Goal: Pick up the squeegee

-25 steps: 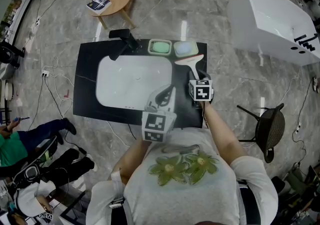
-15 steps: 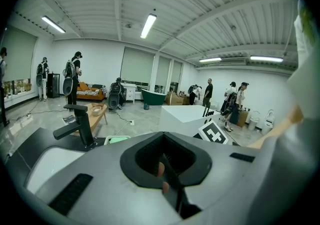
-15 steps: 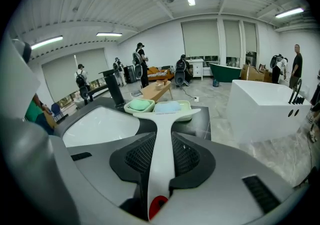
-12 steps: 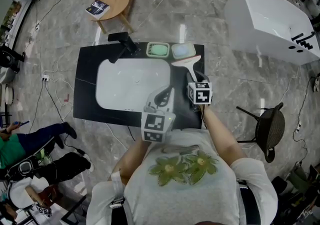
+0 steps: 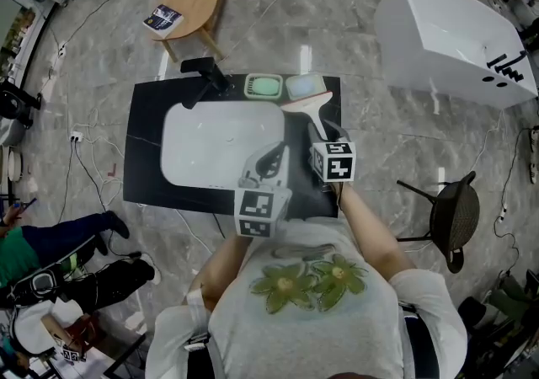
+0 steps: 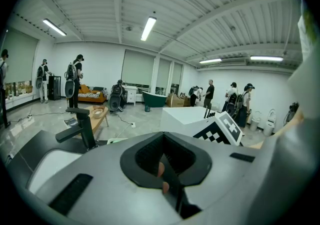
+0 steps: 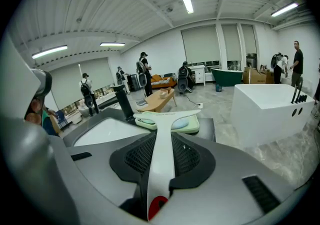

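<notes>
Squeegee [image 5: 310, 104] over black countertop [image 5: 145, 150], marble floor [image 5: 370, 74]

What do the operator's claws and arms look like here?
Both the left claw and right claw have smooth grey shells around black ribbed pads. Each carries a cube of black-and-white square markers. The person wears a pale short-sleeved T-shirt with a green flower print.

Faucet [image 5: 203, 74] behind basin [image 5: 223, 146], trays [image 5: 264, 86] right of faucet, squeegee [image 5: 308, 105] just before trays
</notes>
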The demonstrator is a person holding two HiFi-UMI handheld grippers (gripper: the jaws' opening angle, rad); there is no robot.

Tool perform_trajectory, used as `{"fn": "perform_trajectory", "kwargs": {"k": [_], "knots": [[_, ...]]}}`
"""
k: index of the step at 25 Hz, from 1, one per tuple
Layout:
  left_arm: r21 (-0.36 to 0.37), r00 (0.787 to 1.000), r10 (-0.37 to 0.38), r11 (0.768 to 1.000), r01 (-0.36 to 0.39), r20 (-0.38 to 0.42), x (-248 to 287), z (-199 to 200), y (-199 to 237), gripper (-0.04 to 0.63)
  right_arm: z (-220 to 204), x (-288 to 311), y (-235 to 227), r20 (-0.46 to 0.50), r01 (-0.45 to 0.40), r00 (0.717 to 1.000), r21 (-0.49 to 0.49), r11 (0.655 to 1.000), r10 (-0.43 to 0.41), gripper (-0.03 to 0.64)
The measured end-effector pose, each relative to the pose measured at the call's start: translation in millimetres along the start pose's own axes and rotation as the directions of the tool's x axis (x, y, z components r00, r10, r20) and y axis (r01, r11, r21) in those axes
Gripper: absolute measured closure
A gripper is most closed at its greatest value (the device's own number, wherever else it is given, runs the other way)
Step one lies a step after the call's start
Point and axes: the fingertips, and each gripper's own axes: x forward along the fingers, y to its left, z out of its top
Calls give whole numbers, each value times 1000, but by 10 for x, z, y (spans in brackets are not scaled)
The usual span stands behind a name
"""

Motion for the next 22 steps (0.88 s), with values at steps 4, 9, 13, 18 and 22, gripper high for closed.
{"fn": "perform_trajectory", "kwargs": {"k": [4,9,13,18,22], "knots": [[3,1000,-1,1000,1,7,2,17,-16,586,106,-102,74,29,-18,999,12,1000,18,511],[9,1000,-2,1000,2,11,3,24,-76,586,244,-268,163,75,-53,996,21,998,52,511],[13,1000,-3,1000,2,13,-10,32,-106,586,335,-383,231,107,-69,992,-6,998,69,511],[13,1000,-2,1000,2,13,-11,24,-140,586,394,-510,289,134,-78,987,-53,996,84,511],[17,1000,-2,1000,2,7,-15,14,-168,586,475,-648,368,162,-96,981,-79,992,108,511]]}}
